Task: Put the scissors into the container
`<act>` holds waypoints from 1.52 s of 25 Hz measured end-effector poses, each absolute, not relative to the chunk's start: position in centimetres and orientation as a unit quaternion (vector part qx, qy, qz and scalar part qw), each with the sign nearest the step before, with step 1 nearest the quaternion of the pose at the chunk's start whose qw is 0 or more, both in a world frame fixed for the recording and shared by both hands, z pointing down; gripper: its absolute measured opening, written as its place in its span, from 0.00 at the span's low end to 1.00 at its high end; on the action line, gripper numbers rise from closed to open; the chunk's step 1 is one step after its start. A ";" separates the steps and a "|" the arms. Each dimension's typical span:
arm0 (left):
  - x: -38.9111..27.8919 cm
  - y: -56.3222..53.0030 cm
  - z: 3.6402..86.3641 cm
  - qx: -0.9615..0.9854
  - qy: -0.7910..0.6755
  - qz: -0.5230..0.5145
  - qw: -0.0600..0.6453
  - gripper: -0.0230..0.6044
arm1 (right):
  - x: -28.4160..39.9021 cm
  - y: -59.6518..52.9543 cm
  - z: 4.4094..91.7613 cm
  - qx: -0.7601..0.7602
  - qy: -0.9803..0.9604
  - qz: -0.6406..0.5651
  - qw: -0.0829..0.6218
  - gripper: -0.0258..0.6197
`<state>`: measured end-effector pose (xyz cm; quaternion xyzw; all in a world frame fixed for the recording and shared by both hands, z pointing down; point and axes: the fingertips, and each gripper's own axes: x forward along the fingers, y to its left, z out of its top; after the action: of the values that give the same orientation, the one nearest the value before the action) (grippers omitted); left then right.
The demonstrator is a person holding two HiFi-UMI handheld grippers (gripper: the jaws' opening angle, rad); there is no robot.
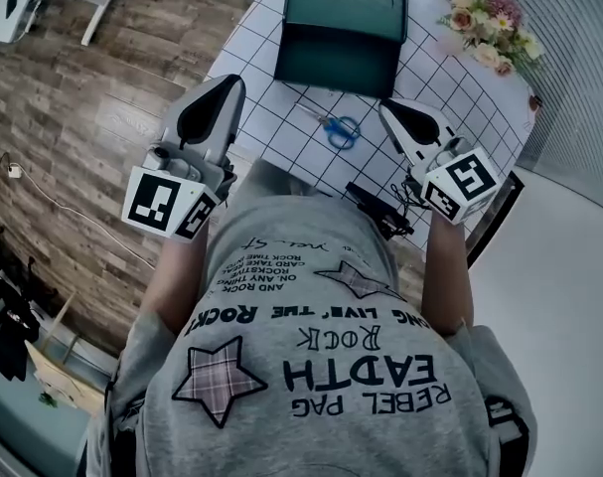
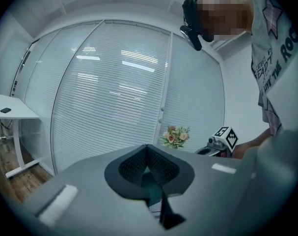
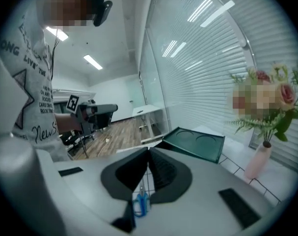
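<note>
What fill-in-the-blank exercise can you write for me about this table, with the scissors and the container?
The scissors on the table have ___ handles.
The container beyond them is dark ___ in colour.
The left tongs and the right tongs are both ___ and hold nothing.
Missing words: blue; green; shut.

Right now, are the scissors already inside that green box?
No, the blue-handled scissors lie on the checked tablecloth in front of the dark green container, not inside it.
</note>
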<state>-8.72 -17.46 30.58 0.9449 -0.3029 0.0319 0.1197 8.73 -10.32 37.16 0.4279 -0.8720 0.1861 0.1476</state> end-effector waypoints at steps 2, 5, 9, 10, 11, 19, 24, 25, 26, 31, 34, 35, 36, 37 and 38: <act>-8.7 -17.2 30.8 0.945 -0.303 0.034 0.122 0.05 | 8.0 -9.6 39.1 0.408 -0.874 0.192 0.181 0.07; -8.6 -16.7 31.1 0.944 -0.303 0.038 0.124 0.05 | 6.5 -8.5 41.8 0.373 -0.877 0.199 0.226 0.07; -8.5 -16.6 31.2 0.943 -0.306 0.038 0.124 0.05 | 5.3 -7.8 44.4 0.345 -0.878 0.208 0.259 0.07; -8.6 -16.6 31.3 0.943 -0.307 0.039 0.125 0.05 | 5.2 -7.6 45.0 0.341 -0.877 0.215 0.263 0.07; -8.6 -16.5 31.5 0.942 -0.308 0.041 0.127 0.05 | 5.2 -7.4 45.6 0.336 -0.875 0.223 0.266 0.07; -8.5 -15.7 32.5 0.939 -0.314 0.046 0.136 0.05 | 5.0 -5.3 50.2 0.291 -0.863 0.262 0.318 0.07; -8.3 -15.5 32.7 0.937 -0.317 0.045 0.140 0.05 | 4.5 -4.1 52.6 0.262 -0.856 0.272 0.354 0.07; -8.4 -15.4 32.7 0.937 -0.318 0.044 0.139 0.05 | 4.5 -4.0 53.1 0.260 -0.854 0.270 0.362 0.07; -8.4 -15.4 32.7 0.937 -0.318 0.043 0.138 0.05 | 4.5 -3.9 53.6 0.258 -0.851 0.269 0.369 0.07; -9.1 -15.0 33.2 0.935 -0.324 0.047 0.140 0.05 | 4.3 -3.3 54.8 0.246 -0.846 0.268 0.389 0.07; -9.4 -15.0 33.5 0.932 -0.330 0.047 0.144 0.05 | 4.2 -3.4 55.2 0.245 -0.844 0.256 0.402 0.07; -9.5 -15.0 33.5 0.931 -0.331 0.046 0.145 0.05 | 4.2 -3.5 55.4 0.245 -0.844 0.253 0.405 0.08; -9.6 -15.0 33.6 0.931 -0.332 0.046 0.145 0.05 | 4.2 -3.6 55.5 0.244 -0.843 0.252 0.408 0.12; -9.6 -14.9 33.7 0.931 -0.332 0.046 0.145 0.05 | 4.2 -3.6 55.7 0.244 -0.841 0.253 0.411 0.18; -9.7 -14.8 33.8 0.930 -0.333 0.045 0.146 0.05 | 4.1 -3.7 55.8 0.245 -0.839 0.253 0.414 0.23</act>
<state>-9.66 -14.85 33.82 0.9304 -0.3332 0.0454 0.1462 4.14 -3.70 55.83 0.2453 -0.8391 0.2528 0.4145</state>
